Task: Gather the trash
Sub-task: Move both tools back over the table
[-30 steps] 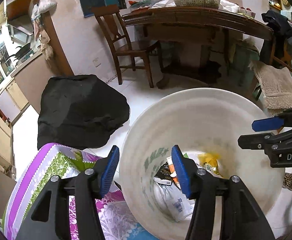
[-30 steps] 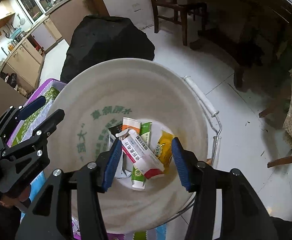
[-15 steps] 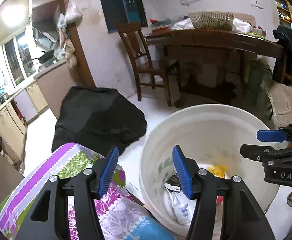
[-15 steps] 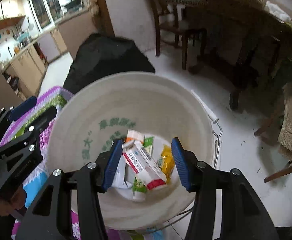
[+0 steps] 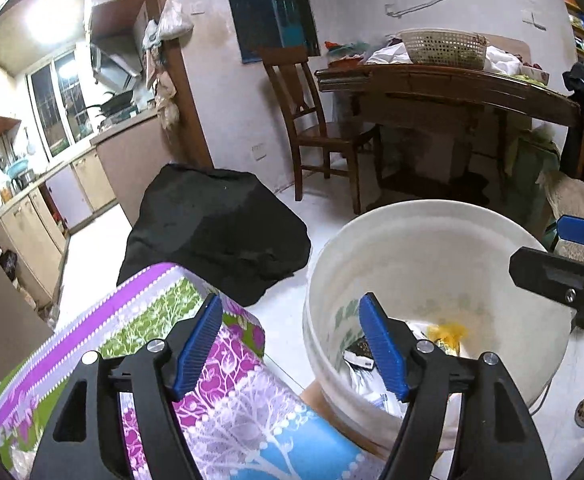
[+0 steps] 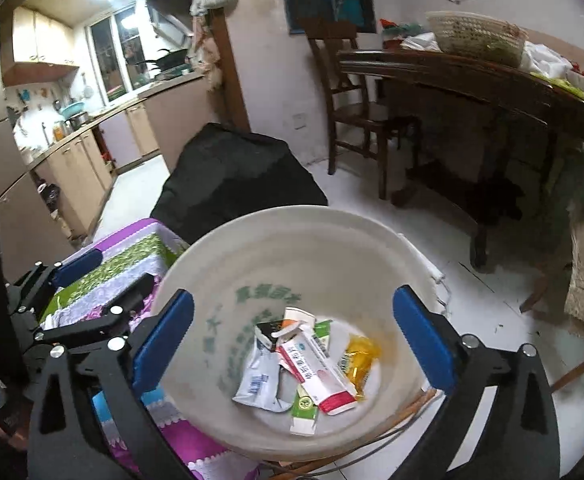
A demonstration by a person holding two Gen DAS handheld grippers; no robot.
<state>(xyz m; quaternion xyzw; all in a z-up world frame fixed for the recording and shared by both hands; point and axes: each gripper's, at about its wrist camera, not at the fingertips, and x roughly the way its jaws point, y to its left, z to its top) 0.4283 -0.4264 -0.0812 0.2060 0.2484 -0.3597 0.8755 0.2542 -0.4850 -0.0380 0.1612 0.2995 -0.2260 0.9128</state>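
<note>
Both grippers empty, jaws opening: right gripper [image 6: 292,340] wide over white bucket [image 6: 251,240], red-white carton [image 6: 316,372] below; left gripper [image 5: 292,348] at rim.

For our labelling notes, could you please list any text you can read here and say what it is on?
Nothing reads clearly enough to quote.
Green characters inside the white bucket: blurred.
Blue characters on the red and white box: too small.
Barcode on the white packet: digits unreadable.
</note>
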